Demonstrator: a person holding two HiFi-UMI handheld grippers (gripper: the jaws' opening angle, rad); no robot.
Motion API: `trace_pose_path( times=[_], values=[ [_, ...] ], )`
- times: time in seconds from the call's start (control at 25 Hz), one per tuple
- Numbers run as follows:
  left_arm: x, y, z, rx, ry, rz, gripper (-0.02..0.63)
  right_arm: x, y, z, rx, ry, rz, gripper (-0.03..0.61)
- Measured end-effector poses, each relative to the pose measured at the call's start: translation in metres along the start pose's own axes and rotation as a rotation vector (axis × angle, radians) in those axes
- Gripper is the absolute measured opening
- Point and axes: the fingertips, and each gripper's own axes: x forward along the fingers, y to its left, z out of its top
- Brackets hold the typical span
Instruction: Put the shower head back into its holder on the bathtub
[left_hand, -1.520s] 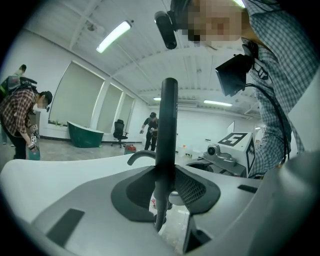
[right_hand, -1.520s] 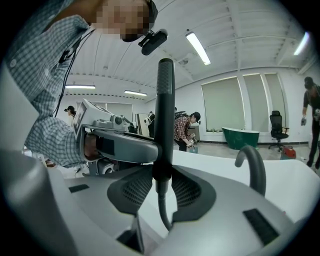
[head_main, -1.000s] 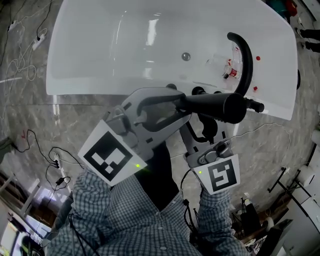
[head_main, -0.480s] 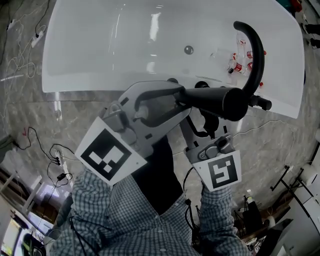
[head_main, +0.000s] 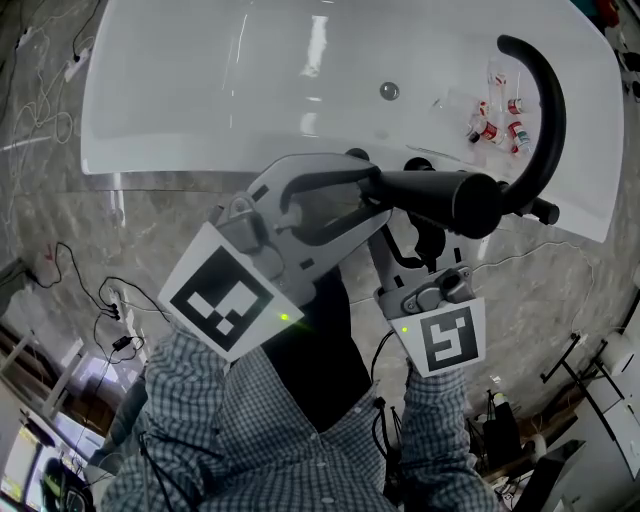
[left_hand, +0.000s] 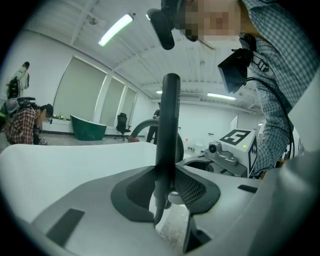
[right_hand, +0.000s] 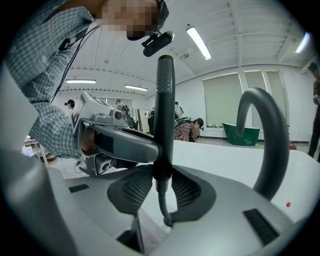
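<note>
The black shower head (head_main: 440, 195) lies crosswise over the near rim of the white bathtub (head_main: 200, 110). My left gripper (head_main: 368, 190) is shut on it from the left. My right gripper (head_main: 425, 222) is shut on it from below. In the left gripper view the shower head (left_hand: 167, 125) stands upright between the pads of the left gripper (left_hand: 167, 187). The right gripper view shows the same shower head (right_hand: 164, 110) pinched by the right gripper (right_hand: 162, 187), its thin hose end curling below. Black fittings (head_main: 412, 151) sit on the rim, partly hidden under the shower head.
A black curved spout (head_main: 545, 110) rises from the tub's right rim, close to the shower head's thick end. Small bottles (head_main: 497, 125) and a drain (head_main: 388, 91) lie inside the tub. Cables (head_main: 100, 300) run over the marble floor at left. A green tub (right_hand: 241, 134) and people stand far behind.
Both grippers have come down with the shower head toward the tub's near rim. Both grips look unchanged.
</note>
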Motion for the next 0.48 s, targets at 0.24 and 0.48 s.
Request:
trace_pose_path(
  times=[0.24,0.48],
  values=[
    [0.006,0.006,-0.018,0.012,0.026,-0.011,0.124,0.009,-0.003,-0.018,-0.003,0.017,-0.006,0.117],
    [0.012,0.012,-0.036,0.002,0.038,-0.017,0.124,0.016,-0.006,-0.036,-0.008,0.026,-0.019,0.117]
  ],
)
